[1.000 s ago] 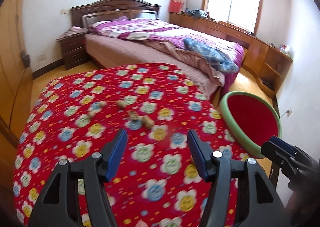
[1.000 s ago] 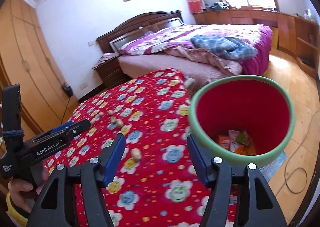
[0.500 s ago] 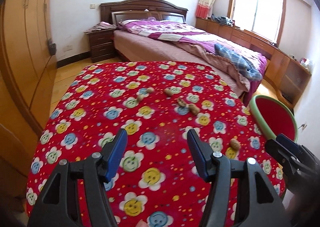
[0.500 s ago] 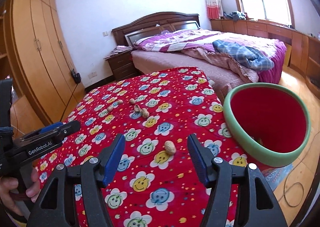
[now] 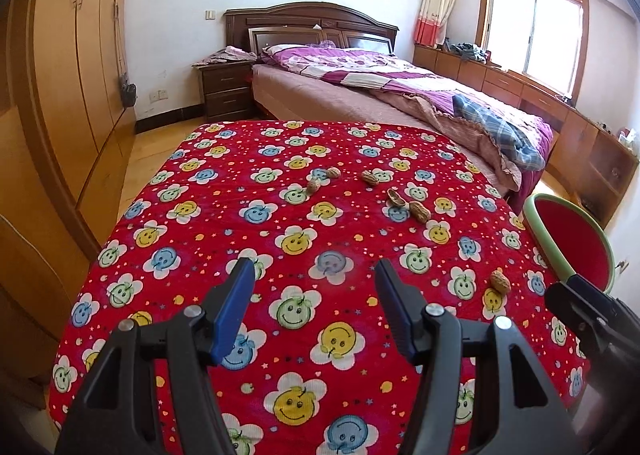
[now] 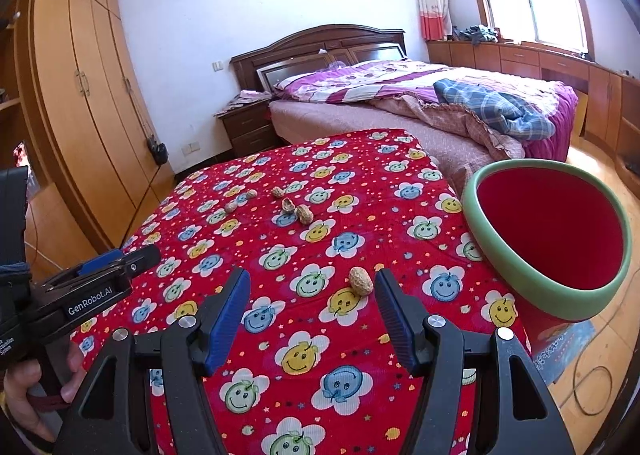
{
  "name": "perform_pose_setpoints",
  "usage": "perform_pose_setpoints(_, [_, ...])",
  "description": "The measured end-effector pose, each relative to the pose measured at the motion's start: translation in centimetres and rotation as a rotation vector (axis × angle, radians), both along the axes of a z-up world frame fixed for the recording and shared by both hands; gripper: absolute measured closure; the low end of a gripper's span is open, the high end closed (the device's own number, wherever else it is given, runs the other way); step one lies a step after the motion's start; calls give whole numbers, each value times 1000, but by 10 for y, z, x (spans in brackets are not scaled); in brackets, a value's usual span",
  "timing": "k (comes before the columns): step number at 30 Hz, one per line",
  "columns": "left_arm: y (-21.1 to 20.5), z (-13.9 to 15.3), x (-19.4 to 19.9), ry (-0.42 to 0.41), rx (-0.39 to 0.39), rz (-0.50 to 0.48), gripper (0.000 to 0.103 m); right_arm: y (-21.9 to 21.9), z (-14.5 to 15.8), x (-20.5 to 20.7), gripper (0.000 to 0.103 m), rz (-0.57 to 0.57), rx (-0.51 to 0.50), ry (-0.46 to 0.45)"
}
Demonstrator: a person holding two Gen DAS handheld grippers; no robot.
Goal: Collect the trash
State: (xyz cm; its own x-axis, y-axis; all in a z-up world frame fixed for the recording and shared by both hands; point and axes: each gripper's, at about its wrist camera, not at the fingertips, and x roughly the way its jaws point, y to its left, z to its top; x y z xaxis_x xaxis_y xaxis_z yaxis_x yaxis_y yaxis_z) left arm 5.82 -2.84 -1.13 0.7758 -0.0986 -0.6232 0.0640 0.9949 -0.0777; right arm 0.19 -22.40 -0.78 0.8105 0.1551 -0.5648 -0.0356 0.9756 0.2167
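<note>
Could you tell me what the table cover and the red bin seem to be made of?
Table cover: apparently woven or quilted fabric, matte, with a fine ribbed texture and soft draped edges. Red bin: probably plastic, with a smooth green rim and an evenly matte red inside.

A desk (image 5: 192,239) draped in red cloth printed with smiling flowers carries scattered tan peanut shells (image 5: 420,211). One lone peanut (image 6: 361,281) lies apart, near the edge.
</note>
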Motion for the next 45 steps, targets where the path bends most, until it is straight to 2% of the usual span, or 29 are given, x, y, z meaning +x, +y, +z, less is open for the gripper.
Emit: perform_pose_setpoints(45, [4, 4, 0, -15, -4, 9, 41, 1, -2, 0, 37, -3, 2, 2])
